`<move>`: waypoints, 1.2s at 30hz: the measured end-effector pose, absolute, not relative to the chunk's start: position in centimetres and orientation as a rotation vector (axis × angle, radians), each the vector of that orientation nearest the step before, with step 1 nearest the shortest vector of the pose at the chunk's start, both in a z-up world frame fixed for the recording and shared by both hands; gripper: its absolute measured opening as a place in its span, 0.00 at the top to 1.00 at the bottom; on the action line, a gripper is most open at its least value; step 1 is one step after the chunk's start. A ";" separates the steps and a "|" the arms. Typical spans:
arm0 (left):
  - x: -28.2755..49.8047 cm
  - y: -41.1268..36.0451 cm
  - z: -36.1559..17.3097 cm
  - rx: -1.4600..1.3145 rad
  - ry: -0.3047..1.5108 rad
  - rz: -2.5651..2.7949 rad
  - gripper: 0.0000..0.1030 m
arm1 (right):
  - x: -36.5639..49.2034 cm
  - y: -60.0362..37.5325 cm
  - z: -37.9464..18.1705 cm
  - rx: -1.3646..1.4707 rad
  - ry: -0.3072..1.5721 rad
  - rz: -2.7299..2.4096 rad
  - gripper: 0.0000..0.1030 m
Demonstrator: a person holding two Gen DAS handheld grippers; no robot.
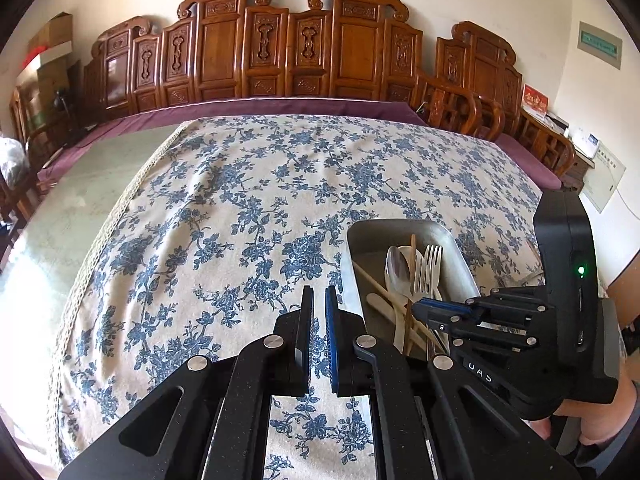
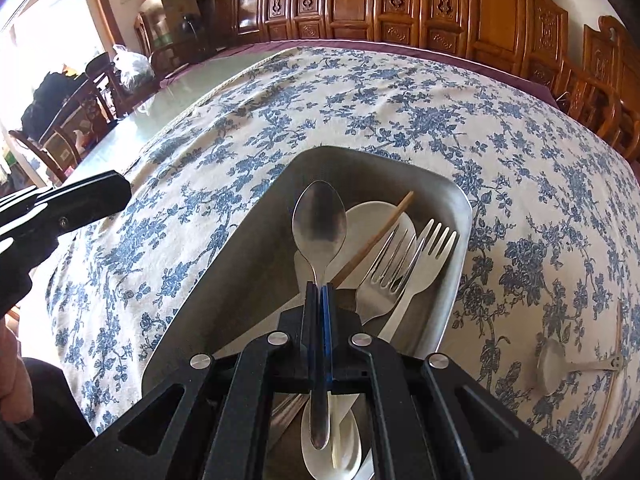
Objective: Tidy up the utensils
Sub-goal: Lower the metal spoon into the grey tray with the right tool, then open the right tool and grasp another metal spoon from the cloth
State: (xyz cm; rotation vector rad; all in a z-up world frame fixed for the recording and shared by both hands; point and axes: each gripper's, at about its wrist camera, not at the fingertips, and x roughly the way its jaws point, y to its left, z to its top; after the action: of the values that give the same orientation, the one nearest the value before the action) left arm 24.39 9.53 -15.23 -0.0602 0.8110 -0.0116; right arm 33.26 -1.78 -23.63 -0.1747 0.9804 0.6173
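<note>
The right gripper pinches a steel spoon by its neck above the metal tray, bowl toward the tray's far end (forks and chopsticks lie inside). Left of the tray, the left gripper hangs nearly shut, empty.

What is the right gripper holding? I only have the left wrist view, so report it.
Observer: The right gripper is shut on the handle of the metal spoon, whose bowl points away over the tray.
Operator: Now check the cloth past the tray's right side.
Observer: A white spoon lies there on the tablecloth, outside the tray.
</note>
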 end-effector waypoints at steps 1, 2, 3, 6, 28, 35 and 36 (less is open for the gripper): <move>24.4 9.5 -15.2 -0.060 0.811 -0.011 0.95 | 33.2 -1.8 -23.6 -0.176 0.979 0.617 0.96; 24.4 9.5 -15.2 -0.060 0.811 -0.012 0.95 | 33.2 -1.8 -23.6 -0.175 0.978 0.615 0.95; 24.4 9.5 -15.2 -0.060 0.810 -0.012 0.95 | 33.2 -1.9 -23.6 -0.172 0.973 0.617 0.95; 24.5 9.3 -15.2 -0.061 0.809 -0.013 0.95 | 33.0 -2.2 -23.2 -0.162 0.966 0.631 0.95; 24.4 4.4 -15.9 -0.011 0.808 -0.092 0.78 | 35.9 -22.1 -21.5 -0.238 0.927 0.420 0.72; 23.9 2.4 -16.0 -0.006 0.790 -0.131 0.78 | 38.2 -22.5 -24.4 -0.268 0.992 0.482 0.61; 23.9 2.0 -16.1 0.000 0.792 -0.140 0.78 | 38.3 -22.4 -24.7 -0.275 0.999 0.495 0.59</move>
State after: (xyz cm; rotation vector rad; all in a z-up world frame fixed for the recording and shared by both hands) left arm 23.86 2.00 -16.08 0.0003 0.7920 -0.1395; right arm 38.27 -22.37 -24.68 -0.2750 0.9990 0.4954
